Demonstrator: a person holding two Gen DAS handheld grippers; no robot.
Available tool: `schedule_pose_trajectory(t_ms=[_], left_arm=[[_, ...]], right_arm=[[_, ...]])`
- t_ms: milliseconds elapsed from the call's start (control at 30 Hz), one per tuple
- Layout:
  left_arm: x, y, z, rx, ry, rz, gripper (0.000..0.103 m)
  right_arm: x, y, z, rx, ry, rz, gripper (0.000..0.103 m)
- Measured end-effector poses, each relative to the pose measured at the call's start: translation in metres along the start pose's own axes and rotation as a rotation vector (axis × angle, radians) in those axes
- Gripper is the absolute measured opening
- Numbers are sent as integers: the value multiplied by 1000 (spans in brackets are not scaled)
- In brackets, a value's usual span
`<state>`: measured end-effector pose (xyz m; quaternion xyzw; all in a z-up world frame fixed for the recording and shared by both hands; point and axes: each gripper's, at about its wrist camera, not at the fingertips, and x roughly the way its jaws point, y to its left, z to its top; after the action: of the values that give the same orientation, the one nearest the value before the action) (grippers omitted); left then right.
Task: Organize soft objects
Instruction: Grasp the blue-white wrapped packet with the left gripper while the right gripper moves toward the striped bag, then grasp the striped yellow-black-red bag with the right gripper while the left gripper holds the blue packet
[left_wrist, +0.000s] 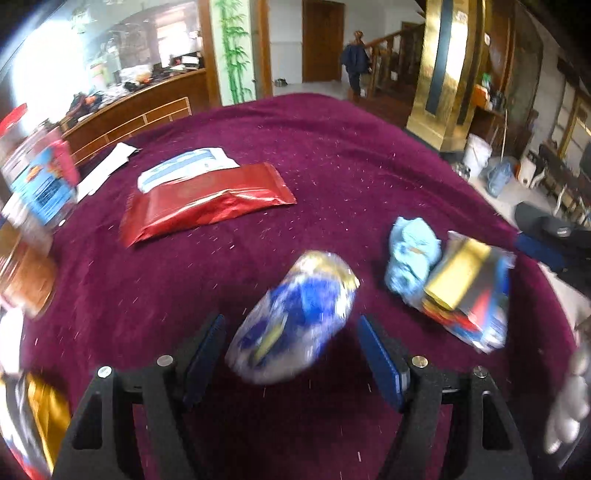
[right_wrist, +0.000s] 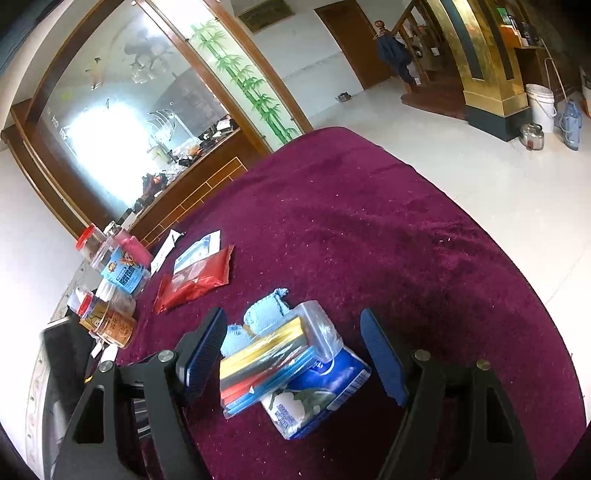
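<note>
Left gripper (left_wrist: 291, 354) jaws wide, nothing pinched; blurred blue-and-gold packet (left_wrist: 295, 321) sits between its fingers, touching neither. Right gripper (right_wrist: 295, 354) also wide, empty, over a clear pack of coloured cloths (right_wrist: 266, 362) stacked on a blue-white tissue pack (right_wrist: 317, 395). Light-blue cloth (right_wrist: 258, 317) just ahead, red pouch (right_wrist: 195, 277) further ahead-left on the maroon tablecloth (right_wrist: 406, 258).

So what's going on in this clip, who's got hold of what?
Nobody holds anything yet. A person works two handheld grippers over a maroon tablecloth. The left gripper is open around a blurred blue-and-white packet. The right gripper is open over a clear pack lying on a blue-and-white pack beside a light blue cloth.
</note>
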<state>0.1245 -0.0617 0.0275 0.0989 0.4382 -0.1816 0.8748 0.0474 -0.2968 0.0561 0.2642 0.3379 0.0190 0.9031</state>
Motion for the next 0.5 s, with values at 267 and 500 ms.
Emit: schedule_pose_trajectory(t_ms=[267, 500], left_arm=[[8, -8, -4, 25, 43, -13, 46], [-52, -1, -33, -37, -24, -111, 46]], right_arm=[[11, -21, 6, 84, 39, 38, 76], [34, -31, 0, 199, 151, 278, 76]])
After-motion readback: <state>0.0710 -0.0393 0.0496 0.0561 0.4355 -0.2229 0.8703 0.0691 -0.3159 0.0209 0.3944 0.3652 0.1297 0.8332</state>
